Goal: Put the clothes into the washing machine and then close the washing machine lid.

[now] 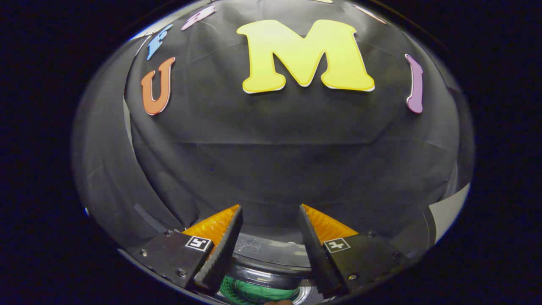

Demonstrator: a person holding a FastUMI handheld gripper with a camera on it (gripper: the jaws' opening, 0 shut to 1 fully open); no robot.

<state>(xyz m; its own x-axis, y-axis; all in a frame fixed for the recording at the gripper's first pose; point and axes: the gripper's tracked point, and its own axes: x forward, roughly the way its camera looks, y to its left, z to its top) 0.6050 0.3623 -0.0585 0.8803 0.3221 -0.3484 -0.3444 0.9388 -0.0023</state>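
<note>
Facing the booth's black cloth wall (271, 161), the gripper (270, 212) holds its two fingers (220, 241) spread apart with nothing between them. The cloth hangs creased, with one horizontal fold line across its middle, and a second panel of the same dark cloth overlaps it at the left. At the far right a pale strip of another surface (449, 212) shows past the cloth's edge.

Low down, between the fingers and just beneath them, sits the one washing machine (271, 254), seen as a curved grey top rim with a glossy round opening below it. Inside that opening lies one piece of green clothing (254, 292), bunched against the drum wall; how much of it there is cannot be told, as the fingers cover part of the opening. The lid cannot be made out. A small rounded brownish shape (277, 302) sits at the near edge of the opening, too little of it visible to identify.
</note>
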